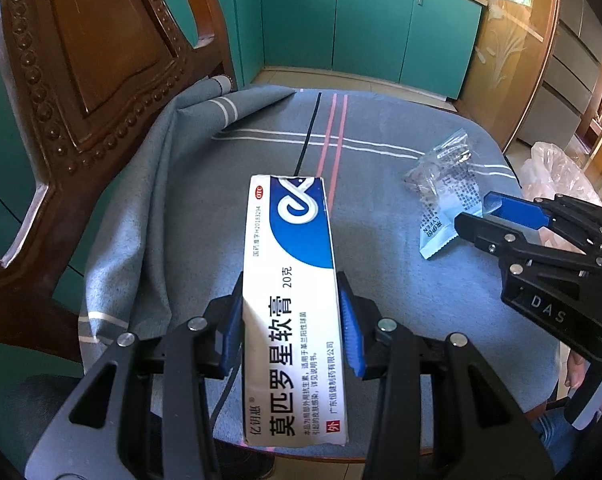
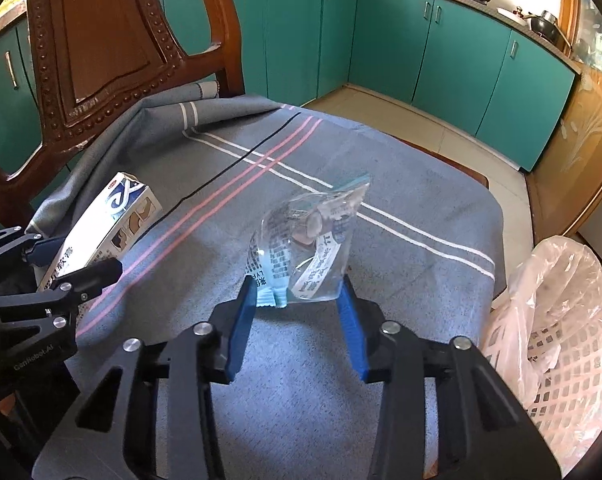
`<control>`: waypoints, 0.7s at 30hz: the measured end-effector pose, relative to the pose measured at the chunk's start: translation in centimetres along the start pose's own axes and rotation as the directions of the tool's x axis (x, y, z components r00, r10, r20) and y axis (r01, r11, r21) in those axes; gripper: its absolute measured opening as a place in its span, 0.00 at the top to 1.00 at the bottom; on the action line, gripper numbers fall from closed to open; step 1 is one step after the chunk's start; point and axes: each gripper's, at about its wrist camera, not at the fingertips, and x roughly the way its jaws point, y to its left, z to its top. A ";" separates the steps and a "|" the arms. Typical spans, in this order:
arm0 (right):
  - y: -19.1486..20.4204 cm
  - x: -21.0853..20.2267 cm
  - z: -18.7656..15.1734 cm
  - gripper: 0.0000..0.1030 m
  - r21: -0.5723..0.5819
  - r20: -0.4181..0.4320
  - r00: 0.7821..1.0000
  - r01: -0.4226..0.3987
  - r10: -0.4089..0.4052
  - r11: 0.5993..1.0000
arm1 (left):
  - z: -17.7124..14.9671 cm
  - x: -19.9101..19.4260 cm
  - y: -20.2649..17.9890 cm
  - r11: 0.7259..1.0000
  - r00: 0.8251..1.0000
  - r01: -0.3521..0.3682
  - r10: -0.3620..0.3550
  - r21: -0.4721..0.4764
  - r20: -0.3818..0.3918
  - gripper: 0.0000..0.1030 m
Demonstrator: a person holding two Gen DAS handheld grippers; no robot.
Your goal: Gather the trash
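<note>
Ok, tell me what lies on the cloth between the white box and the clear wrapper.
Nothing but bare cloth with its pink, black and white stripes lies between the box and the wrapper. The right wrist view shows this best.

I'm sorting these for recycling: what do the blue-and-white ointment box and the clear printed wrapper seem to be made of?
Blue-and-white ointment box: looks like thin printed cardboard, slightly glossy, with crisp folded edges and an open end flap. Clear printed wrapper: likely thin plastic film; it is see-through, crinkled and shiny.
</note>
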 end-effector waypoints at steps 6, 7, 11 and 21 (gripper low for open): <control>-0.1 -0.3 0.0 0.62 0.008 0.009 1.000 -0.007 0.007 1.000 | 0.0 -0.1 0.0 1.000 1.000 -0.003 0.003 -0.002 0.002 0.58; -0.2 -0.3 0.0 0.62 0.009 0.009 1.000 -0.008 0.008 1.000 | 0.0 -0.2 0.0 1.000 1.000 -0.003 0.003 -0.003 0.002 0.58; -0.2 -0.7 0.0 0.62 0.009 0.010 1.000 -0.023 0.023 1.000 | 0.0 0.0 0.1 1.000 1.000 -0.003 0.003 -0.004 -0.001 0.58; 1.0 -1.3 -0.4 0.24 -0.118 -0.026 0.997 -0.077 0.075 0.990 | -0.2 0.0 0.6 1.000 1.000 -0.002 0.001 -0.018 -0.008 0.58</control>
